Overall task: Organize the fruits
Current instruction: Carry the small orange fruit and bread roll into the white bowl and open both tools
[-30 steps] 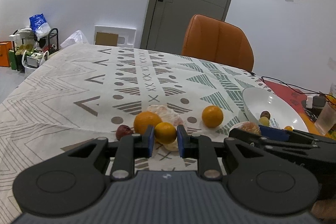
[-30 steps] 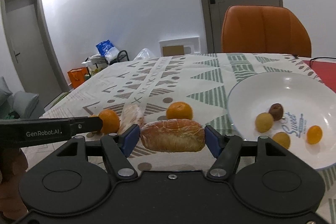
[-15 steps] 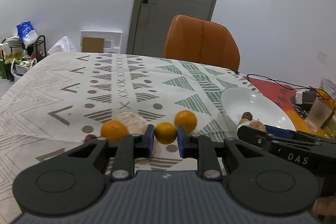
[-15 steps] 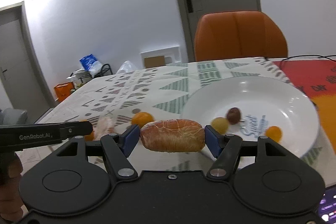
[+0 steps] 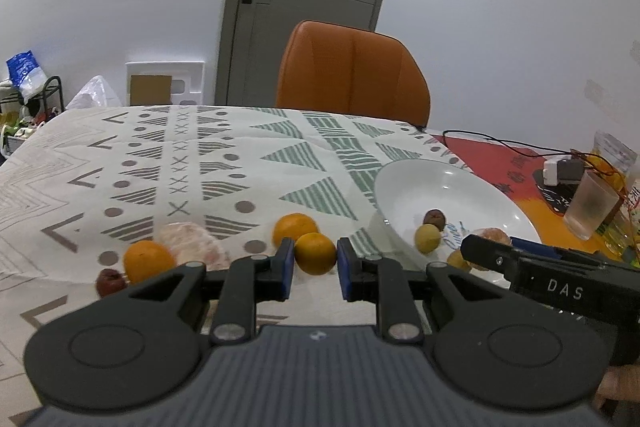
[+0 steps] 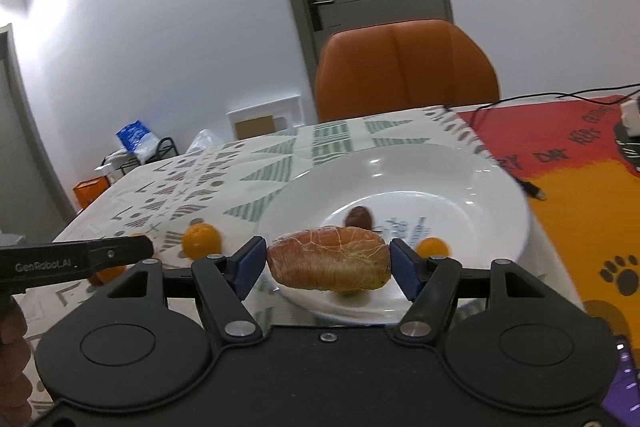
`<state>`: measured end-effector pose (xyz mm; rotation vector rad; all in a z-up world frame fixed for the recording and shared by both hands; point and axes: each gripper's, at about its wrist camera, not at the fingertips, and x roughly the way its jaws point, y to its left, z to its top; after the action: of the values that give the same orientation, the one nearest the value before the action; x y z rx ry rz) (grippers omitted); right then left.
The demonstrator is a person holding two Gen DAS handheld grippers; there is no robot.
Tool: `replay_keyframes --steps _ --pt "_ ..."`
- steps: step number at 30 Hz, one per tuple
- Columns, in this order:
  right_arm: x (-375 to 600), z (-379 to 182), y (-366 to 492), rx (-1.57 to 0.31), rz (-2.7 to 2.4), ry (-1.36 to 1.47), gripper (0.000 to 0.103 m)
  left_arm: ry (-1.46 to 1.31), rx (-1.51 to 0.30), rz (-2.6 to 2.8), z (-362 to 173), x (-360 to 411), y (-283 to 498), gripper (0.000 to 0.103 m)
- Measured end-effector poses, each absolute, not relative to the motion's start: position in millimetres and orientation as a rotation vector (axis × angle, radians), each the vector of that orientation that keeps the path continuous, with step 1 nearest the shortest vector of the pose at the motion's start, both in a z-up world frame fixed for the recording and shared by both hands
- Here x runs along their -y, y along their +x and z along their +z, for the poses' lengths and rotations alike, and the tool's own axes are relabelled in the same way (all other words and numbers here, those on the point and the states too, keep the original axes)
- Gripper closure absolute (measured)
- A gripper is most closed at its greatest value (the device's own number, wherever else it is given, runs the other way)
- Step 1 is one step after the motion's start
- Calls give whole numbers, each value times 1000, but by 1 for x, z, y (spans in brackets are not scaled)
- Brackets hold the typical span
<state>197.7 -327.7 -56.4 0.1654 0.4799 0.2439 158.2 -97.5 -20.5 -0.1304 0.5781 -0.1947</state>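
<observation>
While my left gripper [image 5: 315, 266] is clamping a small orange [image 5: 315, 253] above the patterned tablecloth [image 5: 120, 163], I am holding a peeled citrus segment [image 6: 329, 259] pinched in my right gripper [image 6: 328, 263] over the near rim of the white plate [image 6: 492, 183].

Three oranges [image 5: 315, 253] [image 5: 295, 228] [image 5: 148, 260], two peeled citrus pieces [image 5: 190, 240] [image 6: 328, 257], two dark fruits [image 5: 109, 281] [image 5: 435, 218], one white plate [image 5: 404, 179] and one chair [image 5: 352, 75] are counted.
</observation>
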Motion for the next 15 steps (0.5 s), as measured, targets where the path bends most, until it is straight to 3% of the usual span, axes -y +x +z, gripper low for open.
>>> replay_keyframes --steps 12,15 --pt "367 -58 203 -464 155 182 38 -105 -585 -253 -21 133 169 82" --pt "374 -57 203 -457 124 190 34 -101 -587 -266 -21 140 171 82"
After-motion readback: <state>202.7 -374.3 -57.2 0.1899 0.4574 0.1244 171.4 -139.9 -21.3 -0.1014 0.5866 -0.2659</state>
